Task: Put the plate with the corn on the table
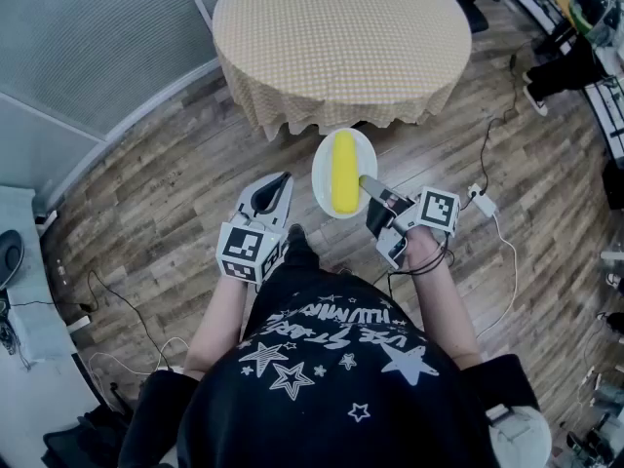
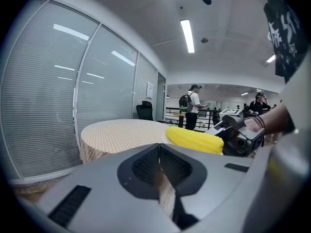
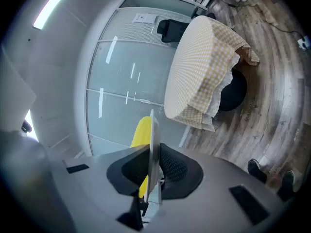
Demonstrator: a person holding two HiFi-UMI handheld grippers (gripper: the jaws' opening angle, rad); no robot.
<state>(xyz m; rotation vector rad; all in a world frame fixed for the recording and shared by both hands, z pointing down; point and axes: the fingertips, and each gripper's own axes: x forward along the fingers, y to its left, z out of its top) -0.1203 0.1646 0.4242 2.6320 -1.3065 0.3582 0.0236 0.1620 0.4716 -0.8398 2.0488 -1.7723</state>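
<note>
A white plate (image 1: 322, 169) carrying a yellow corn cob (image 1: 343, 171) hangs in the air just short of the round table (image 1: 341, 32) with its checked beige cloth. My right gripper (image 1: 370, 187) is shut on the plate's right rim; in the right gripper view the plate (image 3: 152, 144) shows edge-on between the jaws with the corn (image 3: 140, 132) behind it. My left gripper (image 1: 276, 188) sits left of the plate, jaws together and holding nothing. From the left gripper view the corn (image 2: 194, 139) and the table (image 2: 121, 130) lie ahead.
Wooden floor (image 1: 166, 174) surrounds the table. A glass partition wall (image 1: 78, 37) runs along the left. Cables and a white power strip (image 1: 482, 201) lie on the floor at the right. People (image 2: 189, 106) stand far off in the left gripper view.
</note>
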